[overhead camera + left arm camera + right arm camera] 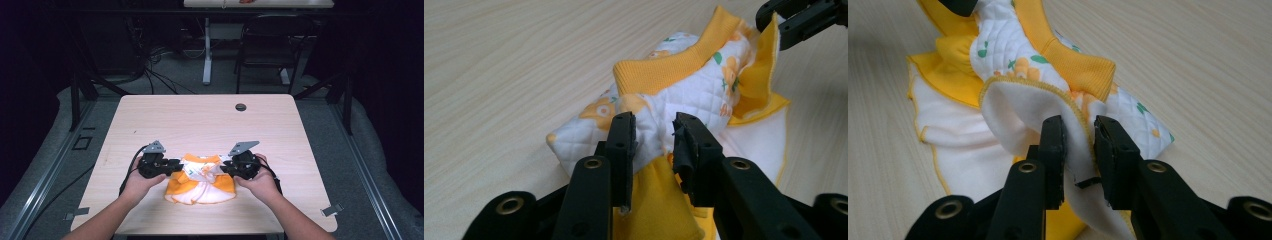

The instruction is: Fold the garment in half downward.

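Observation:
A small quilted garment [200, 182], white with orange flowers, yellow ribbed cuffs and a yellow hem, lies bunched near the table's front edge. My left gripper [179, 165] is at its left end, my right gripper [223, 167] at its right end, both pointing inward. In the left gripper view the jaws [654, 130] stand apart with a fold of the quilted cloth [684, 85] loose between them. In the right gripper view the jaws [1079, 131] are likewise apart around the white lining's stitched edge [1018, 107]. Neither pair of pads presses the cloth.
The wooden table [200, 120] has a round cable hole [240, 107] at its far side. Beyond it stand a white desk leg [207, 50] and a black chair [270, 45]. Cables lie on the floor. A metal clip [331, 210] sits by the front right corner.

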The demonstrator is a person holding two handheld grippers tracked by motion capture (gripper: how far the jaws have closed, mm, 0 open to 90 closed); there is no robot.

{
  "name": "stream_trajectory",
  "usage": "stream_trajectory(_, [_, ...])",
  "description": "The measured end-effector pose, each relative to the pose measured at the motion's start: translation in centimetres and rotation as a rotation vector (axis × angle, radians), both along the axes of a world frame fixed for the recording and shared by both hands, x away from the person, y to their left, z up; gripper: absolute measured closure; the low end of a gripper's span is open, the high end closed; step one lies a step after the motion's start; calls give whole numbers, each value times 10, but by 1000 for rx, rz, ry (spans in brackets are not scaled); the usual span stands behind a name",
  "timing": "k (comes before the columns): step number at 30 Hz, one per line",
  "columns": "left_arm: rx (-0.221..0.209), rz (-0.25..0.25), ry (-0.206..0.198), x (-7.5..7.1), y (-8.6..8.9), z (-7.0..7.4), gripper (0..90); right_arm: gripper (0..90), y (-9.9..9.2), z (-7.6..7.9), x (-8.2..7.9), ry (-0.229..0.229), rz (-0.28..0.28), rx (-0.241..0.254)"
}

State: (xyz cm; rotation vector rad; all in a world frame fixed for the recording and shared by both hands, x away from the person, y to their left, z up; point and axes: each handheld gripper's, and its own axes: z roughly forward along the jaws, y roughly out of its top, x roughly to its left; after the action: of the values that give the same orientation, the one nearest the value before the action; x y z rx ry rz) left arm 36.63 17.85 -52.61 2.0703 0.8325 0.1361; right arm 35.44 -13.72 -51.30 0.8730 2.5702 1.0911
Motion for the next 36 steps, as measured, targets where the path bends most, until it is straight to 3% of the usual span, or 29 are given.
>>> stream_trajectory(6, [-1, 12, -18, -3, 1, 16, 595, 661, -4, 15, -6, -10, 6, 28])
stream_trajectory(10, [-3, 35, -26, 2, 2, 23, 591, 652, -4, 23, -2, -21, -13, 50])
stream_trajectory(17, [16, 105, 12, 20, -1, 16, 818, 845, 1, 20, 17, -24, -50, 27])
stream_trajectory(21, [16, 116, 55, 27, -7, 5, 896, 887, 4, 11, 28, -3, -74, 7])
stream_trajectory(24, [23, 108, 72, 29, -11, -1, 898, 898, 5, -2, 39, 31, -106, 3])
stream_trajectory(25, [26, 97, 77, 29, -13, -3, 898, 899, 5, -8, 41, 58, -104, 4])
stream_trajectory(27, [24, 85, 76, 28, -14, -3, 899, 899, 7, -12, 40, 68, -92, 6])
stream_trajectory(36, [16, -10, 52, 0, -14, 15, 900, 899, 8, 0, 7, 63, 3, 52])
